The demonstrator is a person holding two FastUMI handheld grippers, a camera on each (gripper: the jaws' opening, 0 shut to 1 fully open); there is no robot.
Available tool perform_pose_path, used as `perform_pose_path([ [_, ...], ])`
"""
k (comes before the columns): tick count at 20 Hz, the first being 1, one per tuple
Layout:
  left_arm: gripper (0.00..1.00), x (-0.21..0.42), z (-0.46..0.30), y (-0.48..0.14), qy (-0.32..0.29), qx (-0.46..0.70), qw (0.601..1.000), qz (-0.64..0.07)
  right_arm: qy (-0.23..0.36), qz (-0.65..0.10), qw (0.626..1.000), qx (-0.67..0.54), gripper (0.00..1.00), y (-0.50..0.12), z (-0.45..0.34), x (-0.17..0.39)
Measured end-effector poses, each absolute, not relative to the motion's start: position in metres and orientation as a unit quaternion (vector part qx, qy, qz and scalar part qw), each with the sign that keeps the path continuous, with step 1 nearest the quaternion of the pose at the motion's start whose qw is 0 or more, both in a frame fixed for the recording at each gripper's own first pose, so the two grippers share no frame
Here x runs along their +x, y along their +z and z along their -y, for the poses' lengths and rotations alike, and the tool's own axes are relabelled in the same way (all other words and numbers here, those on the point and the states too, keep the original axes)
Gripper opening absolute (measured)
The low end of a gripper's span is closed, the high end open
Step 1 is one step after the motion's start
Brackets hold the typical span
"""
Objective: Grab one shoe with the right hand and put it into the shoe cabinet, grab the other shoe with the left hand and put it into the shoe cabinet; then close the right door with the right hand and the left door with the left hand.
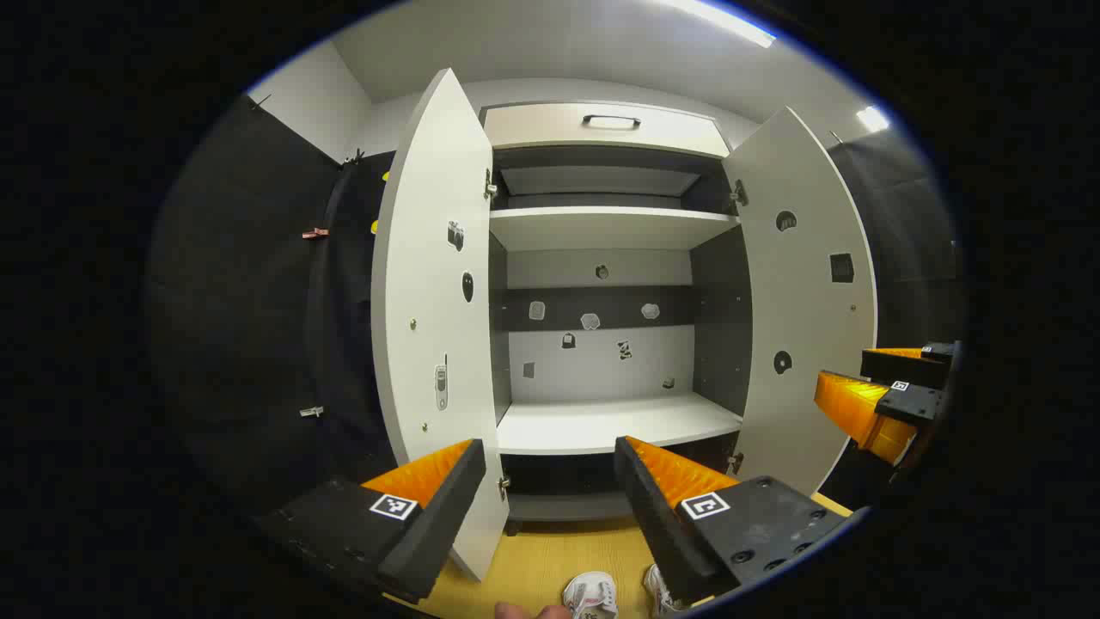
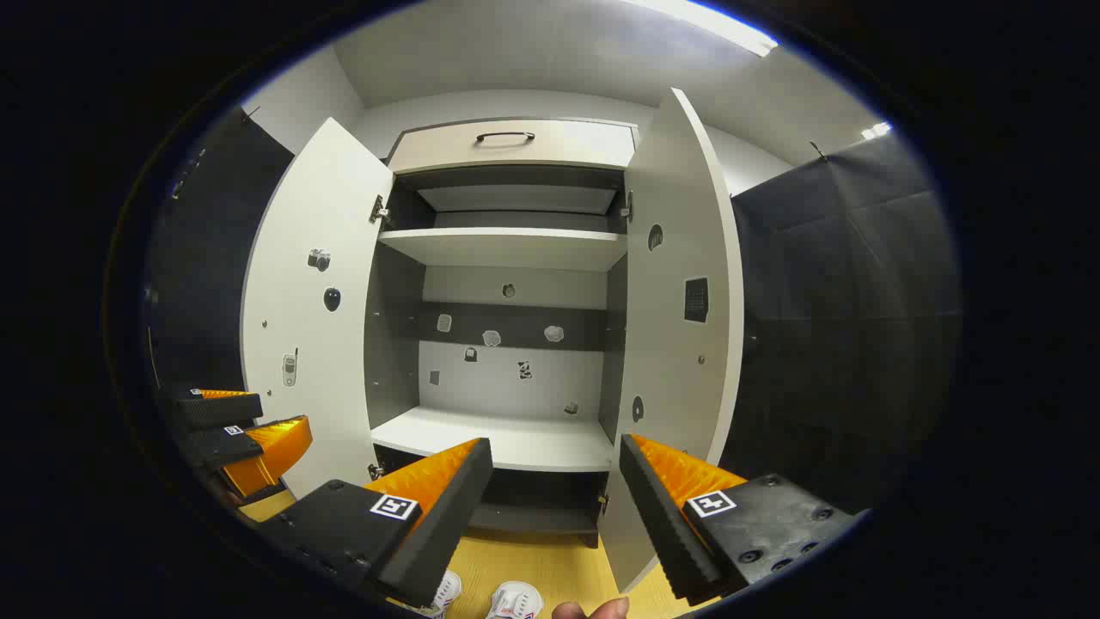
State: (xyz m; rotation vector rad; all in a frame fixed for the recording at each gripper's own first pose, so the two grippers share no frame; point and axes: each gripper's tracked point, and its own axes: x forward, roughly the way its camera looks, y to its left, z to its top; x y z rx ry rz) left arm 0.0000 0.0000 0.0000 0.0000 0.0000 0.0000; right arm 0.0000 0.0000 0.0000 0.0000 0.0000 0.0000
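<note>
Both shoes (image 1: pixel 591 595) sit before the open shoe cabinet (image 1: pixel 606 228); no writing legible.

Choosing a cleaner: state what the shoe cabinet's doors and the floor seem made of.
Left door and right door of the shoe cabinet: probably matte white laminated board, flat and uniform. Floor: yellowish wood or wood-look laminate, faint grain.

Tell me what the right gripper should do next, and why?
Probably lower the right hand-held gripper toward one of the white sneakers on the yellow wooden floor. Its fingers stand open and empty, both shoes still sit outside, and the white shoe cabinet has both doors open with a bare shelf waiting.
</note>
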Motion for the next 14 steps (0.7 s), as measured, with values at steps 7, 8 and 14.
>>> perform_pose_path([
  [7, 0.95, -0.0018, 0.0001, -0.0009, -0.002, -0.001, 1.000, -0.001, -0.003, -0.002, 1.000, 0.004, 0.98, -0.0016, 0.0005, -0.0027],
  [8, 0.95, -0.0013, 0.0005, -0.0014, -0.002, -0.001, 1.000, -0.002, -0.003, -0.002, 1.000, 0.003, 0.98, -0.0010, 0.0012, -0.0033],
  [14, 0.95, -0.0024, 0.0003, -0.0005, -0.003, -0.001, 1.000, -0.001, -0.004, 0.002, 1.000, 0.000, 0.98, 0.0011, 0.0007, -0.0053],
])
